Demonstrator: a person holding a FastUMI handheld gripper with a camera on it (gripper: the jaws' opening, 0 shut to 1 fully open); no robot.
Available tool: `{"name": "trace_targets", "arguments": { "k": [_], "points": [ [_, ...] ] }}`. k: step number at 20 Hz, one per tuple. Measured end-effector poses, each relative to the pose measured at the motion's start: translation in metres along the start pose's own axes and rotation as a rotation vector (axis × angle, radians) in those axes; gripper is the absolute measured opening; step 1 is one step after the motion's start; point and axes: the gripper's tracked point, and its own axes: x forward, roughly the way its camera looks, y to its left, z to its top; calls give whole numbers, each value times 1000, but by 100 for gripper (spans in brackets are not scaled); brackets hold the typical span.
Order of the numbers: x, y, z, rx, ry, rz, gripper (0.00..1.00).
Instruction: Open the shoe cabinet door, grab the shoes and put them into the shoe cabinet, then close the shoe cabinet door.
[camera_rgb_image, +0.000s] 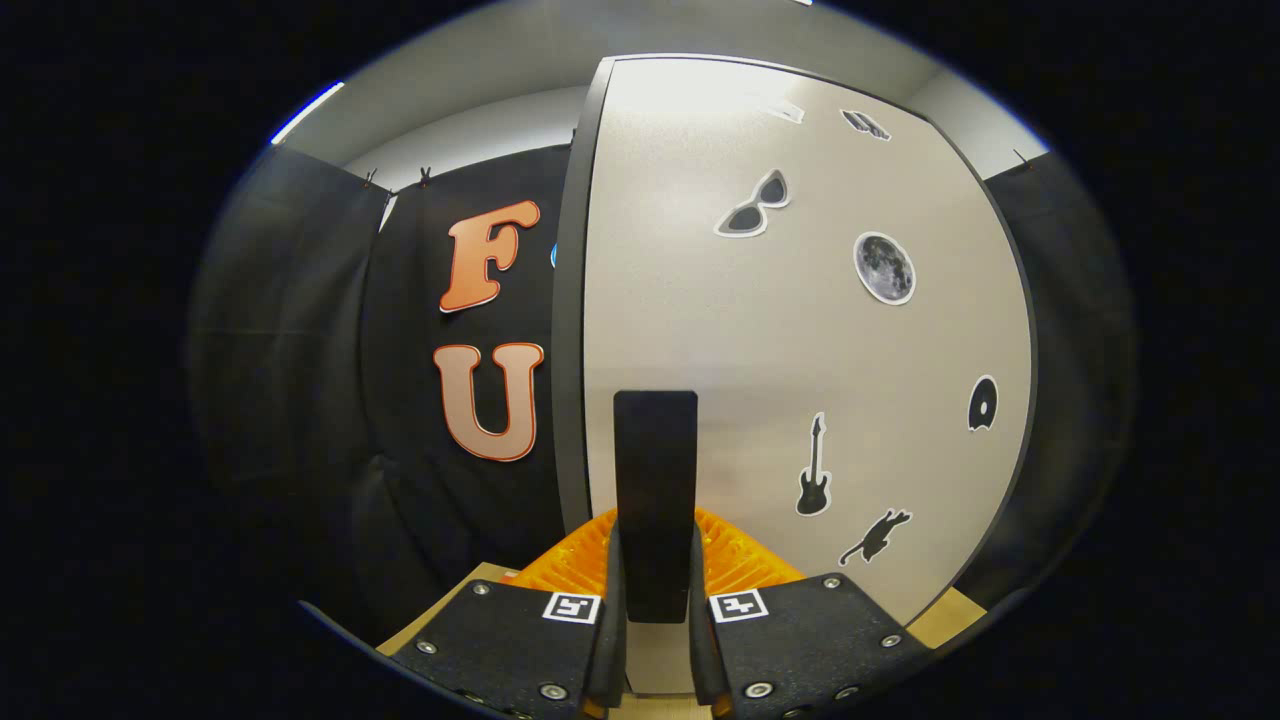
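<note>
Door handle (655, 500): black, rigid bar, 12 o'clock; my gripper (655, 590) pinches it between both fingers.
Cabinet door (800, 330): stiff, probably light; I'd pull steadily.

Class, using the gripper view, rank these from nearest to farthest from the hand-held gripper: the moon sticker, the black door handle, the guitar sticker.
1. Black door handle: clamped between the fingers of the hand-held gripper.
2. Guitar sticker: on the cabinet door, just beyond and right of the handle.
3. Moon sticker: higher up the door, farthest.
</note>
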Motion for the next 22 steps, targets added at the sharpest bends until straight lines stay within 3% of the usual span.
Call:
{"name": "trace_targets", "arguments": {
  "k": [15, 22],
  "points": [
    [-75, -20, 3, -3, 6, 16, 23],
    [-117, -42, 2, 10, 1, 166, 23]
  ]
}}
